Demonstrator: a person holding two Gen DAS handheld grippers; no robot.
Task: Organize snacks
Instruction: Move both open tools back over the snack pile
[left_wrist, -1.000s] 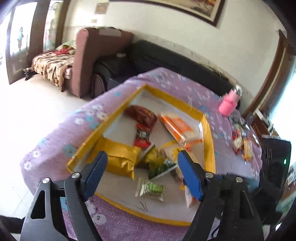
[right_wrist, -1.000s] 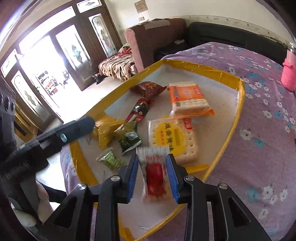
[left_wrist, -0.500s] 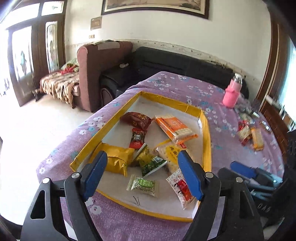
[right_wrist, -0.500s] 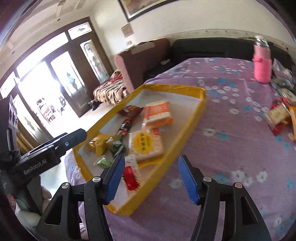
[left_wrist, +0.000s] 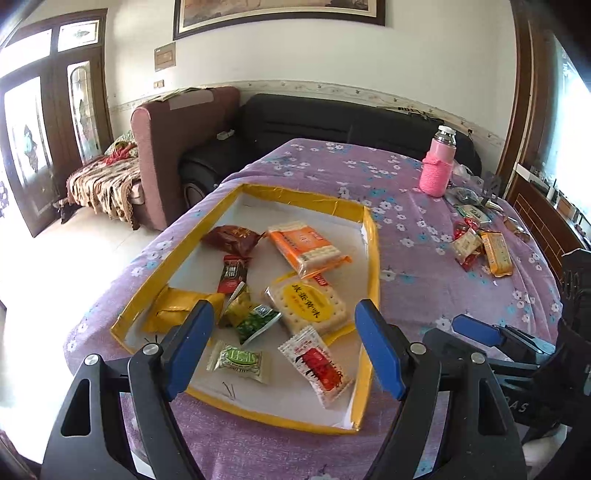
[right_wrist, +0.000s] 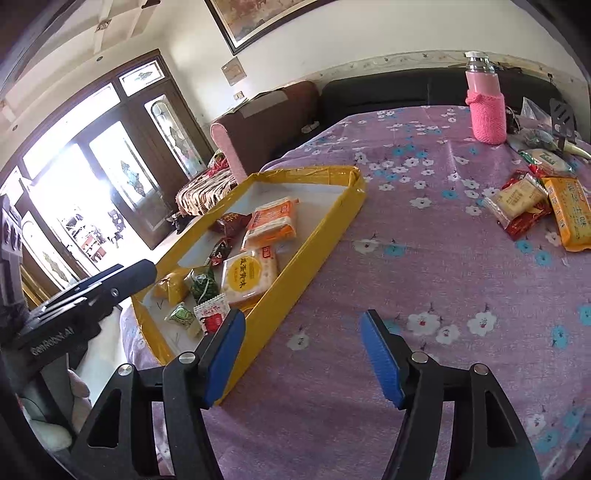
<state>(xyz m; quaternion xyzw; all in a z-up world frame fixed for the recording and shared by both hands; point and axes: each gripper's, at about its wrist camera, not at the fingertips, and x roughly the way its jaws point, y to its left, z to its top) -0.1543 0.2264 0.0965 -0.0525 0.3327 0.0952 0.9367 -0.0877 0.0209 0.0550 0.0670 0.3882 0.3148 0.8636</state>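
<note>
Left wrist view: my left hand-held gripper (left_wrist: 284, 347) hangs over the near end of the yellow tray (left_wrist: 372, 266), jaws wide, nothing between them. The tray sits on the purple floral tabletop (left_wrist: 413, 206) and already carries an orange cracker pack (left_wrist: 308, 251), a yellow-label biscuit pack (left_wrist: 306, 301), a gold packet (left_wrist: 181, 308) and a red-and-white sachet (left_wrist: 317, 367) near its front corner. Loose snacks (left_wrist: 480, 247) lie well to the right of the tray, short of the pink bottle (left_wrist: 439, 168). The other tool shows low at the right edge

Right wrist view: my right hand-held gripper (right_wrist: 303, 356) has just been opening; the jaws stand apart and empty over bare cloth just right of the tray's long wall. The red-and-white sachet lies inside the tray, behind the left jaw. The loose snacks, among them a cream pack on a red wrapper (right_wrist: 517, 203) and an orange pack (right_wrist: 569, 214), sit far right of the tray

Judgement: one drop-off is done and I am between items. Next move: carry the right hand-held gripper away from the tray to the loose pile, line the jaws across one pack's narrow side, close, and bring it back
</note>
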